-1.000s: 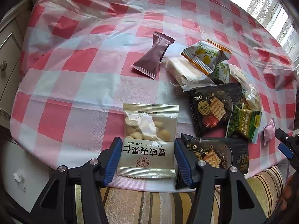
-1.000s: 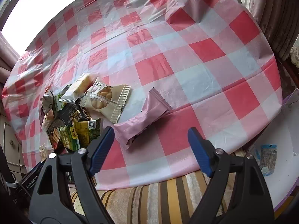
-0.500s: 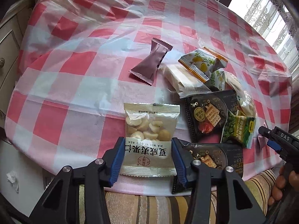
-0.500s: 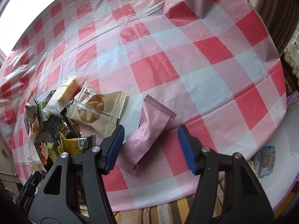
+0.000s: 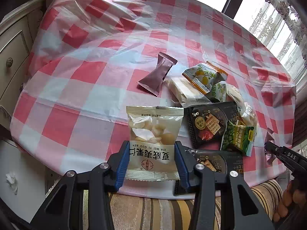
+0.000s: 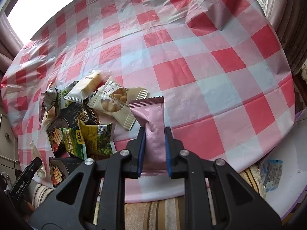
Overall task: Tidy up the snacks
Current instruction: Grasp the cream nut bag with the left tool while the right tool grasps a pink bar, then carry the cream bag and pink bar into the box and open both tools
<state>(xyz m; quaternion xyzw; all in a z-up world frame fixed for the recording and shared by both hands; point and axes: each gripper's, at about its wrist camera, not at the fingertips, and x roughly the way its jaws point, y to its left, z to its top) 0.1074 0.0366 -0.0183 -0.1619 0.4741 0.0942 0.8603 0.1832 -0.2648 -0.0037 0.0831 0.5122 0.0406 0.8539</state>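
My left gripper (image 5: 151, 163) is shut on a clear macadamia nut packet (image 5: 153, 132) with Chinese lettering, at the near table edge. My right gripper (image 6: 153, 149) is shut on a pink wrapped snack bar (image 6: 152, 122), which creases between the pads. A pile of snacks lies between them: black cracker packets (image 5: 209, 124), a green garlic pea packet (image 5: 238, 136) (image 6: 86, 140), a lemon-print packet (image 5: 201, 76) and white wrapped cakes (image 5: 184, 92). A second pink bar (image 5: 157, 74) lies further back in the left wrist view. A second nut packet (image 6: 115, 101) shows in the right wrist view.
The round table carries a red and white checked cloth (image 6: 211, 61) under clear plastic. A striped seat (image 5: 163, 210) is below the near edge. A cream cabinet (image 5: 11, 44) stands left. A blue packet (image 6: 272, 174) lies on a white surface at right.
Both grippers have closed from open. The left one now grips the nut packet. The right one moved forward over the pink bar and now pinches it.
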